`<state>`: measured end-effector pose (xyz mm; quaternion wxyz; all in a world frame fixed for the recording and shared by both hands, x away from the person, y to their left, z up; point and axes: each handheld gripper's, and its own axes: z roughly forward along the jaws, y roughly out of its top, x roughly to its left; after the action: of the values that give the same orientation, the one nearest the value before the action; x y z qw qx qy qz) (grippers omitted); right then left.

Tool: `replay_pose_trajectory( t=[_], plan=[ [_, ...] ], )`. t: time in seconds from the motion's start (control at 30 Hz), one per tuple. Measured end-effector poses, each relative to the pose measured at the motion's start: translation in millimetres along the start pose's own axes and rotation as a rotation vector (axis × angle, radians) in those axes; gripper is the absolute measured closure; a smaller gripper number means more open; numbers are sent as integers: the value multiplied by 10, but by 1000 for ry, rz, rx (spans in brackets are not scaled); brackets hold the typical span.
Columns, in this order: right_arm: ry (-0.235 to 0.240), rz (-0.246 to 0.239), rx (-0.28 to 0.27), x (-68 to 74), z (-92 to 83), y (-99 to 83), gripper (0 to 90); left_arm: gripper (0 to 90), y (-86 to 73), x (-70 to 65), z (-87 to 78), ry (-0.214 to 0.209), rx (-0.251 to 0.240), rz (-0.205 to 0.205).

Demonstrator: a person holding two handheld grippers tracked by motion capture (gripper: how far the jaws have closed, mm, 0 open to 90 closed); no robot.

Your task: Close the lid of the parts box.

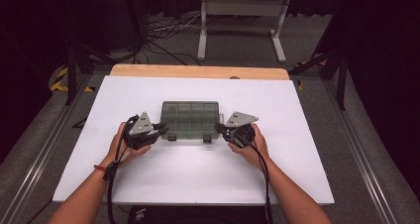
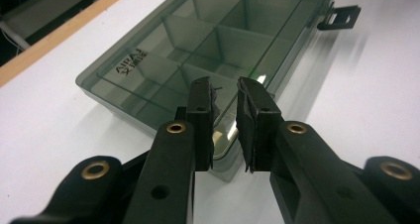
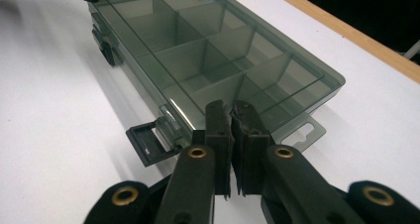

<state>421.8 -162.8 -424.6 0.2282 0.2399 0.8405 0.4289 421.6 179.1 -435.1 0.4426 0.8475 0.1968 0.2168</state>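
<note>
A smoky translucent compartment box (image 1: 190, 117) lies flat in the middle of the white table, lid down, its dividers showing through. My left gripper (image 1: 163, 130) sits at the box's near left corner. In the left gripper view its jaws (image 2: 225, 87) stand slightly apart over that corner of the box (image 2: 198, 50), with nothing pinched between the pads. My right gripper (image 1: 218, 129) is at the near right corner. In the right gripper view its pads (image 3: 232, 107) are almost touching above the edge of the box (image 3: 208, 50). A black latch (image 3: 148, 142) hangs open beside them.
The white table top (image 1: 148, 179) has bare room in front of and beside the box. Its wooden far edge (image 1: 198, 71) borders a floor with cables and a white stand (image 1: 242, 16). A second latch (image 2: 339, 16) sticks out from the box's front.
</note>
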Motion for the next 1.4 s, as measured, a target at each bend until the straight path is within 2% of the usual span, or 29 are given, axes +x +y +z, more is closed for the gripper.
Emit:
replay_pose_trajectory(
  t=[0.17, 0.43, 0.47, 0.5, 0.57, 0.6, 0.63, 0.73, 0.9, 0.97, 1.07, 1.2, 1.4],
  plan=[
    [-5, 3, -22, 8, -27, 14, 832, 704, 14, -1, -30, 4, -25, -1],
    [-31, -1, -53, 14, -59, 27, 734, 554, 11, 7, -35, 19, -36, -16],
    [-34, -1, -50, 17, -51, 25, 696, 536, 10, 14, -41, 20, -40, -18],
    [-34, -1, -50, 17, -51, 25, 696, 536, 9, 12, -42, 20, -43, -27],
    [-35, 0, -47, 21, -41, 24, 622, 482, 10, 10, -42, 28, -42, -31],
    [-35, 0, -47, 21, -41, 24, 622, 465, 10, 10, -42, 28, -42, -31],
    [-37, 1, -49, 22, -40, 26, 556, 439, 12, 7, -39, 36, -41, -32],
    [-58, 1, -54, 25, -44, 32, 447, 353, 18, 2, -31, 49, -34, -26],
    [-84, 10, -55, 18, -35, 28, 331, 219, 20, -5, -22, 61, -29, -31],
    [-102, 19, -57, 19, -30, 25, 258, 185, 18, -1, -19, 61, -33, -36],
    [-109, 37, -71, 18, -32, 24, 201, 136, 18, 3, -18, 65, -39, -48],
    [-122, 35, -74, 26, -33, 27, 163, 90, 25, -5, -18, 65, -46, -59],
    [-135, 43, -83, 13, -31, 23, 104, 61, 32, -13, -26, 48, -63, -61]
  ],
)
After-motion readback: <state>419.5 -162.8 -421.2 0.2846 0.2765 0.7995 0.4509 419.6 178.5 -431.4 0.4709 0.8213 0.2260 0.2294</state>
